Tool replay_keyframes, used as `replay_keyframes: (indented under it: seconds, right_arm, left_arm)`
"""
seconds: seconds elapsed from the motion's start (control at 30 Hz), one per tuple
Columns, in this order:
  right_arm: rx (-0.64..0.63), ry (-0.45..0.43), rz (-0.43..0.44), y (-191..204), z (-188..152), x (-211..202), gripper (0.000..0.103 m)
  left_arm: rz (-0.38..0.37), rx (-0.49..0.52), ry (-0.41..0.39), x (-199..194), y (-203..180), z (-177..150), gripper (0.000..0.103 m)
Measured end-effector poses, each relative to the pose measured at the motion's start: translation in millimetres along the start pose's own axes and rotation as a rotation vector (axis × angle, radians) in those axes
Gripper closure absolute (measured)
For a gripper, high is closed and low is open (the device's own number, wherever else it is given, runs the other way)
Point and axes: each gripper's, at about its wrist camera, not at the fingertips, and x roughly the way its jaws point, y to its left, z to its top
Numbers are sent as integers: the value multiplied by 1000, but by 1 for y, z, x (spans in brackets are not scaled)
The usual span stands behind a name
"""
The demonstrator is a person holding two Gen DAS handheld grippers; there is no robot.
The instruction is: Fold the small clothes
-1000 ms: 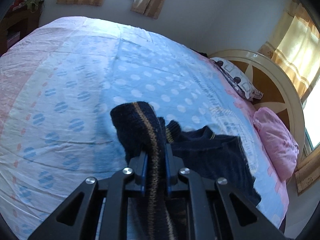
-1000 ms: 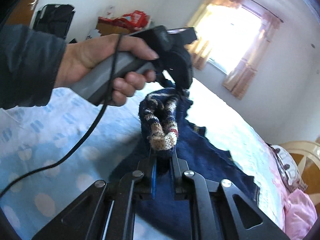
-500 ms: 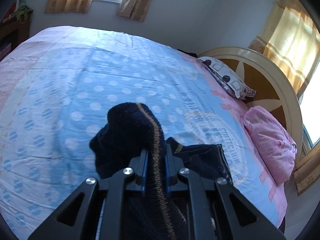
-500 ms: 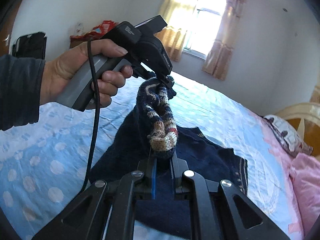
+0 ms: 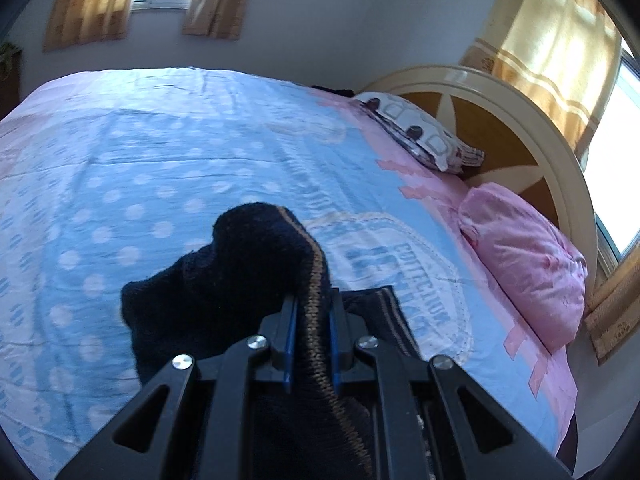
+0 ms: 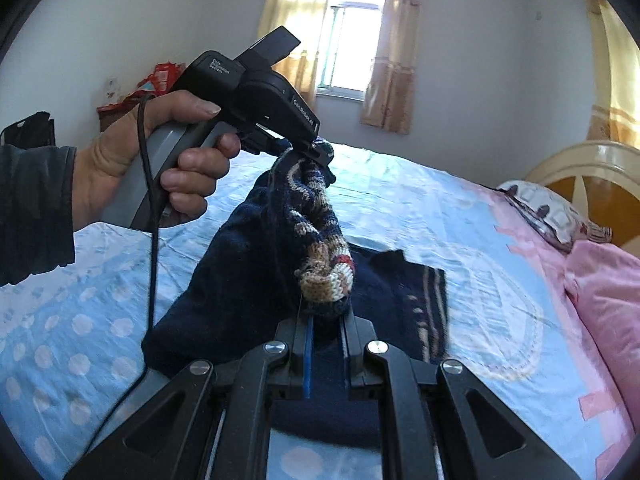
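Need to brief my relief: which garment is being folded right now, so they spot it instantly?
On the blue polka-dot bed sheet, look near the pink pillow side, before the round headboard. The navy knitted sweater is lifted off the sheet, pinched by the left gripper and right gripper. It is the only dark item, with a beige patterned edge.

We are reading little here. On the bedsheet (image 5: 224,152), inside a round white emblem near its headboard edge, pale blue capitals are showing — too blurred and skewed to make out. On the black housing of the left gripper (image 6: 316,152), white print is running in two spots — the upper block looks like "Data Collection System", the side label stays unreadable to us.
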Motion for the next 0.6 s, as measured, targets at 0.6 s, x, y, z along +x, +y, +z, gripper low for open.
replay_keyframes:
  seconds: [0.6]
  right_arm:
    - [225, 149, 38, -60, -52, 8, 94]
  left_arm:
    - [89, 146, 211, 72, -53, -16, 86]
